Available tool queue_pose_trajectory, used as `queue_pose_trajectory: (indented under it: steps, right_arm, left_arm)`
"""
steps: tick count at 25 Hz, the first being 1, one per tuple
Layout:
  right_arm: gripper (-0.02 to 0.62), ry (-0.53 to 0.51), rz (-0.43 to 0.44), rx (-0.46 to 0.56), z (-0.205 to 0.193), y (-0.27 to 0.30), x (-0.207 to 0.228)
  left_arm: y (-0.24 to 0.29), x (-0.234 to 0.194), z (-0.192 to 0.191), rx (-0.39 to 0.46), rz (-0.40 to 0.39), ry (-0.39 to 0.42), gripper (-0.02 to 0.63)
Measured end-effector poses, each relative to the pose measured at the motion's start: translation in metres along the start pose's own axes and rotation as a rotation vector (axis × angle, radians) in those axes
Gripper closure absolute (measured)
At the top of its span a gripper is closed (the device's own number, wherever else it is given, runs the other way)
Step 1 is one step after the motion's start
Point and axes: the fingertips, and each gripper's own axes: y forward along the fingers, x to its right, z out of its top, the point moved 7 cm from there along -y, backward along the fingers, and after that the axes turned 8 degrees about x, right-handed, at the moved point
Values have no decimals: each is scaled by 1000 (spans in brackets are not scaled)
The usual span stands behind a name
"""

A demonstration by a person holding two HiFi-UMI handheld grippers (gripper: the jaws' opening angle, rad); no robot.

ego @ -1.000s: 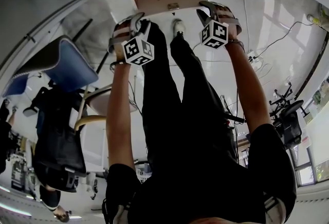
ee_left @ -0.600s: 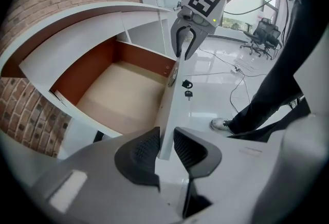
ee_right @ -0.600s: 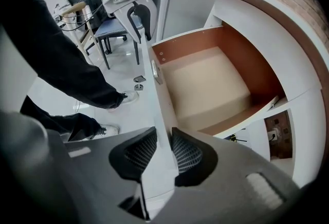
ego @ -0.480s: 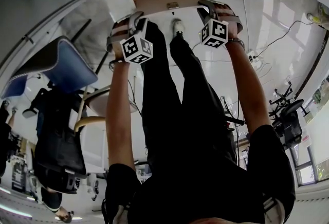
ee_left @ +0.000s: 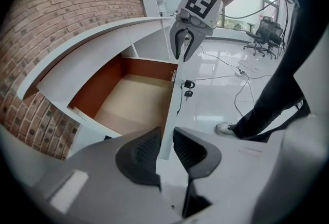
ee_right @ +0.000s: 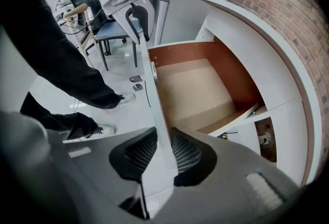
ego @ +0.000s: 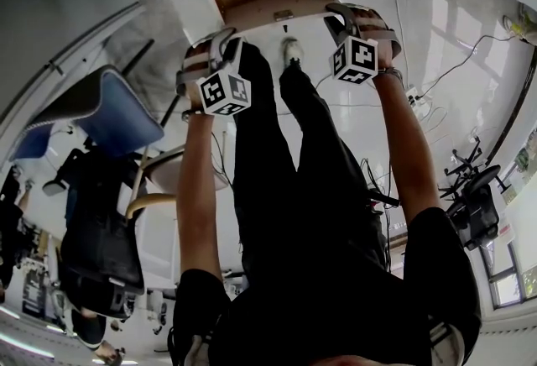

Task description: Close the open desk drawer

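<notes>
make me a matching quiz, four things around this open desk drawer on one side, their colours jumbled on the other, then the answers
Things:
1. drawer front panel
2. drawer floor
3. drawer inner side wall
4. chair seat

Colours:
a. blue
b. white
c. pale tan
d. reddish brown

Pairs: 1-b, 2-c, 3-d, 4-a

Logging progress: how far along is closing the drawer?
Done: left tongs and right tongs sit on the drawer's front. In hand: the right clamps its top edge; the left is closing on it. Left: drawer stands wide open; push it in.
</notes>
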Motion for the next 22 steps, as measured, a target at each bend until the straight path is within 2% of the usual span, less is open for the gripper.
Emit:
queue_pose_trajectory:
  steps: [8,22]
  right_arm:
    - [499,9,-26,19,11,-18,19]
    - [492,20,-13,46,24,-31,40]
  left_arm:
    - [-18,-18,14,21,46,-51,500]
    - [-31,-44,21,41,67,-68,488]
